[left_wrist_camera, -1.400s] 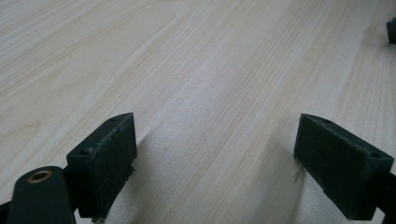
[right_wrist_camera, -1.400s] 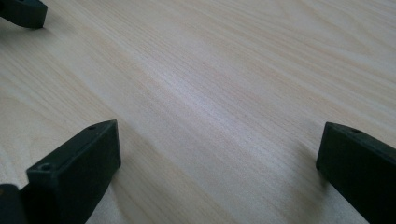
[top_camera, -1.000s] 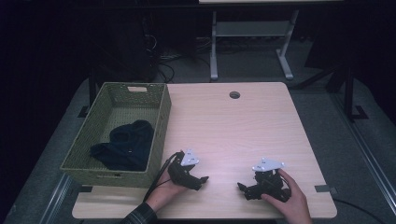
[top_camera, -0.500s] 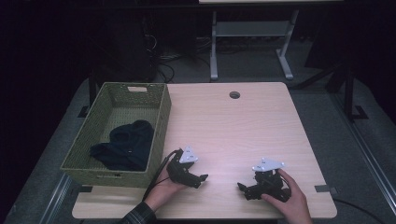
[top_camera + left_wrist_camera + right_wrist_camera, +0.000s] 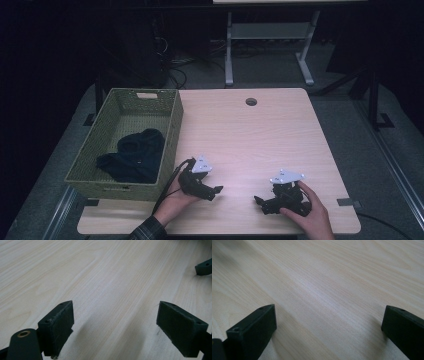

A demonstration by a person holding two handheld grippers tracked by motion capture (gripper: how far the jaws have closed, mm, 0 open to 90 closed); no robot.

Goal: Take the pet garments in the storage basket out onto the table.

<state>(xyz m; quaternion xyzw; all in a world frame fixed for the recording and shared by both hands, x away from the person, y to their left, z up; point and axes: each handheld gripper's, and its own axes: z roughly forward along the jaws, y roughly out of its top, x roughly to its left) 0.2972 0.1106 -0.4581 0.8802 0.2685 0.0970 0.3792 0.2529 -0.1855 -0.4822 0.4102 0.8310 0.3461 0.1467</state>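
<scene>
Pale wood is what lies under both of your tongs: the table [image 5: 260,135] stretches away ahead of them, bare between and beyond the two tools. Next in size is the green woven basket [image 5: 170,135], which stands just to the outer side of your left tongs, its near corner close beside your left hand [image 5: 175,202]. Inside it, off to the left of those tongs and apart from them, lies a crumpled dark cloth [image 5: 132,155], bunched against the basket's floor. Your left gripper [image 5: 216,190] rests low on the wood at the near edge, its jaws pointing across toward your other tool; in the left gripper view they stand spread wide with nothing but wood grain between them, and a jaw tip of the right tool [image 5: 204,267] shows at the far upper corner. Your right gripper [image 5: 259,201] sits well apart from the left one, also near the front edge, cupped by your right hand [image 5: 310,212] and pointing back toward the left one. In the right gripper view its jaws are likewise released, wide apart, with only bare tabletop between them.
</scene>
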